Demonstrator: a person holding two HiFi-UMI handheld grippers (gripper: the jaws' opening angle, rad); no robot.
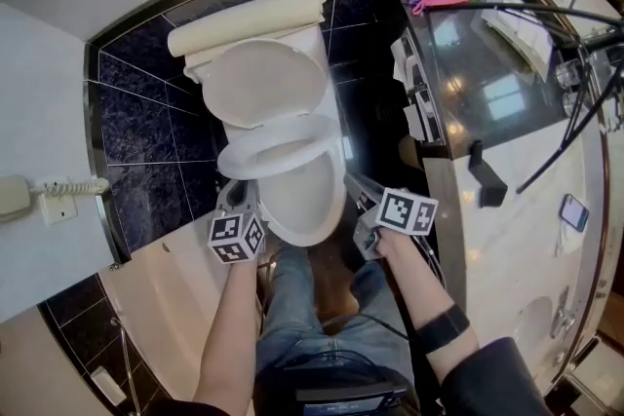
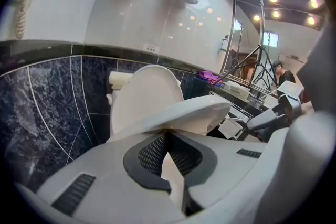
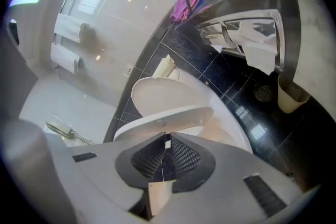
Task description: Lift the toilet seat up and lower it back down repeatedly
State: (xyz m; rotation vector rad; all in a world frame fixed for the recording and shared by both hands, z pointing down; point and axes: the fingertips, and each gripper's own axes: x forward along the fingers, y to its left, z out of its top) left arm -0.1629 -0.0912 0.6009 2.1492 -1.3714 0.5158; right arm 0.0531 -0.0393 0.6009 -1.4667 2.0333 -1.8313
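Seat [image 2: 194,110] half-raised, mid-cycle, closed left tool [image 2: 167,136] and closed right tool [image 3: 167,143] at its front rim, more lifts and drops surely ahead.

Head view: you look steeply down onto the toilet seat [image 1: 234,154].
Gripper views: close and low, facing its front rim from either side.
Shared: that seat.

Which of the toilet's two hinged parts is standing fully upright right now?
The lid, leaning back against the tank; the seat is only partly raised above the bowl.
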